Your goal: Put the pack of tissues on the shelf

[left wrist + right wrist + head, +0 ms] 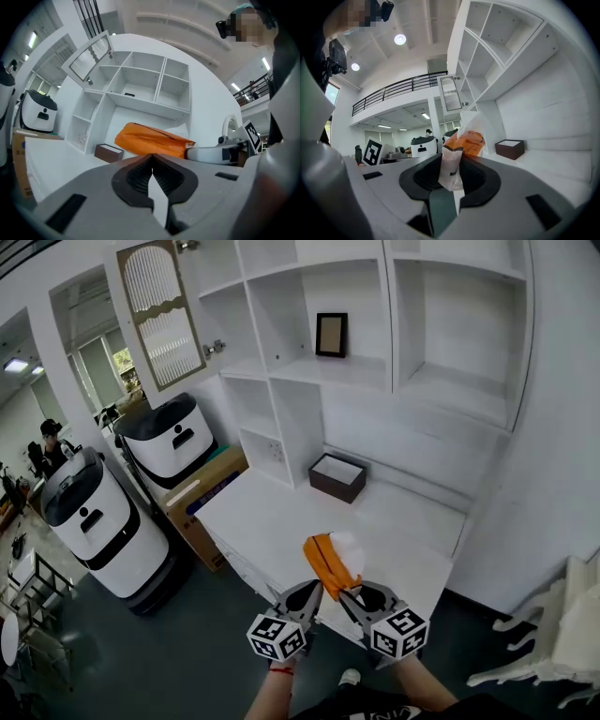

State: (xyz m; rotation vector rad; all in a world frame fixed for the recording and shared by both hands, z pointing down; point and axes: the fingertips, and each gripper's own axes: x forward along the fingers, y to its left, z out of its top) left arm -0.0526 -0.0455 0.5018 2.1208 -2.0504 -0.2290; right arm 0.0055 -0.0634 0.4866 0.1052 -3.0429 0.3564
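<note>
1. The pack of tissues (332,563) is an orange packet with a pale wrapper end. It is off the surface, held over the front part of the white desk (272,521).
2. The right gripper (347,594) has it. In the right gripper view the jaws of the right gripper (452,165) are clamped on the crumpled white end of the pack (466,143), and the orange body sticks out past the fingertips.
3. The left gripper (312,591) sits just beside the right one, under the pack's near end. In the left gripper view the jaws of the left gripper (152,157) meet at the tips with nothing between them. The pack (152,140) lies across the view just beyond them, and I cannot tell whether it touches them.
4. The shelf (389,324) is a white unit of open compartments on the wall behind the desk, well apart from the pack. One compartment holds a small dark picture frame (331,335).
5. A dark box (337,476) with a white inside sits on the desk near the back, at the foot of the shelf.
6. To the left of the desk a cardboard carton (202,498) rests against it, with two white-and-black machines (98,512) beyond.
</note>
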